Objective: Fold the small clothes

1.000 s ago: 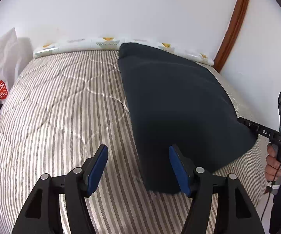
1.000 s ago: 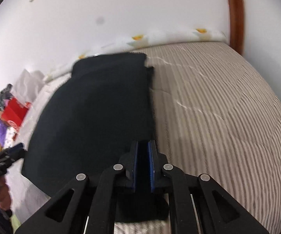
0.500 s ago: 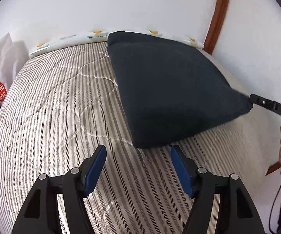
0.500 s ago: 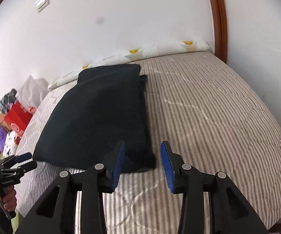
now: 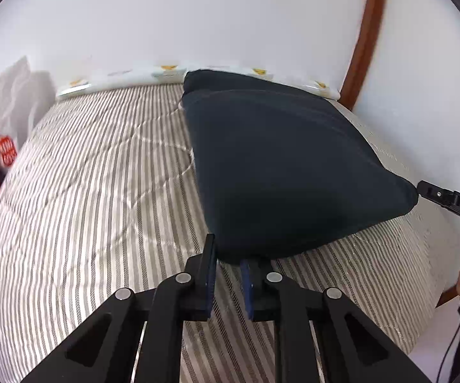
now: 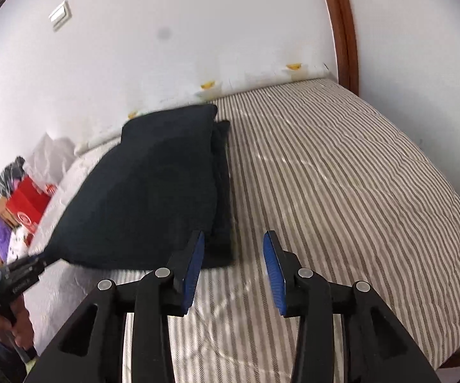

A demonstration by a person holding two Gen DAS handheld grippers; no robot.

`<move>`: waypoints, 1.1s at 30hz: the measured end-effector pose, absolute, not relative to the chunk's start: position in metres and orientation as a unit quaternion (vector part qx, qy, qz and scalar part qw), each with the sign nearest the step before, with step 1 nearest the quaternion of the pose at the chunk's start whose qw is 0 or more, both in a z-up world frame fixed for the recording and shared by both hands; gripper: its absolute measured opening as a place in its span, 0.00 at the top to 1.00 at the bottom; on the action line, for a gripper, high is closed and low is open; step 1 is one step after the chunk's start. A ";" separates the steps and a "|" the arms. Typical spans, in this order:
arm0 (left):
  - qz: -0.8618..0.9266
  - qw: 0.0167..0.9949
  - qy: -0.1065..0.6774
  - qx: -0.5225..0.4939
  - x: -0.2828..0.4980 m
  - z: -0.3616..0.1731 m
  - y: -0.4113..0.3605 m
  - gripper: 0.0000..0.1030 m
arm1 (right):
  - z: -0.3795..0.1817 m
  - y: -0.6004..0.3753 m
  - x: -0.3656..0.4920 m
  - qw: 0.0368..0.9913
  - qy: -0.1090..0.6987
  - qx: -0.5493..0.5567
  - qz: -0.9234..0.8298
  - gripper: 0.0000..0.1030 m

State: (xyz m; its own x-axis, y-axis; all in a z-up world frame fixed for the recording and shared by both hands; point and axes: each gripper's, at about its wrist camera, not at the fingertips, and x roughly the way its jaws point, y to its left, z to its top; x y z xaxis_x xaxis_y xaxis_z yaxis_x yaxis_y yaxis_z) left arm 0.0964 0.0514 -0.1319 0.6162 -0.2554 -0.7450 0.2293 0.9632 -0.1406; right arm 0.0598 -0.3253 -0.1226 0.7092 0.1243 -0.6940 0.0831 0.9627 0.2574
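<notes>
a bed [image 5: 95, 191] with a quilted cover in thin grey and cream stripes filled most of both views. along its far edge, against the wall, lay a strip of white bedding with small yellow motifs [image 5: 166, 71]. the wall [image 5: 198, 16] was plain white, with a pale switch plate [image 6: 60, 16] high on it. a curved brown wooden frame [image 6: 341, 25] ran up the wall beside the bed. past the bed's other end sat a white bag [image 5: 6, 111] and red packaging [image 6: 27, 206]. the light was bright and even.
</notes>
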 end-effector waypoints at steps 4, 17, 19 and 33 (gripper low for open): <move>-0.126 0.898 0.422 -0.015 0.091 -0.133 0.052 0.88 | -0.127 -0.316 0.074 0.913 0.387 0.128 0.013 0.63; -0.131 0.909 0.396 -0.016 0.086 -0.113 0.040 0.78 | -0.144 -0.312 0.083 0.904 0.414 0.107 -0.020 0.58; -0.119 0.905 0.409 -0.013 0.096 -0.119 0.038 0.75 | -0.143 -0.308 0.085 0.905 0.415 0.091 -0.028 0.57; -0.097 0.896 0.432 -0.018 0.083 -0.122 0.048 0.69 | -0.128 -0.297 0.079 0.899 0.434 0.049 -0.045 0.56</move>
State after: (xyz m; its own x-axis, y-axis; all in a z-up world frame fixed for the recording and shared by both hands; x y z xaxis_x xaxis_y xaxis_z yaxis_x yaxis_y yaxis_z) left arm 0.0828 0.0482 -0.1222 0.6080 -0.1895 -0.7710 0.1581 0.9805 -0.1163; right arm 0.0791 -0.2971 -0.1283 0.6196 -0.0376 -0.7840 0.1232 0.9911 0.0498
